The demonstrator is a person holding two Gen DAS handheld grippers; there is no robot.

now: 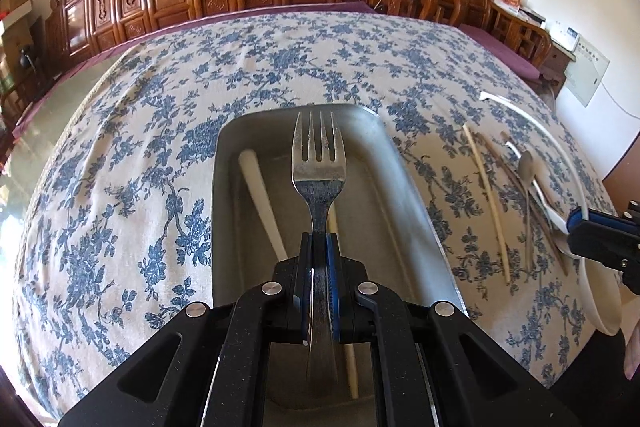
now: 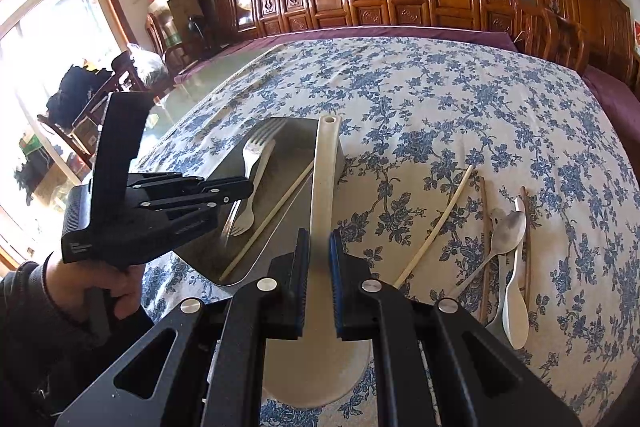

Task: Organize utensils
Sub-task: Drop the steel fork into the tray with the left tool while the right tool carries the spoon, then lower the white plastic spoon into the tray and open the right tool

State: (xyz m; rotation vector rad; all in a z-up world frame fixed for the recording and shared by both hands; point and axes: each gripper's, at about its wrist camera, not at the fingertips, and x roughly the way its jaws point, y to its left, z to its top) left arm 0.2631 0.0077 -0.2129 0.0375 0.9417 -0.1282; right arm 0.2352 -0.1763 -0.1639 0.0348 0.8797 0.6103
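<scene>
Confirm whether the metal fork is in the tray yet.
Not yet: the left gripper holds the metal fork above the tray.
</scene>
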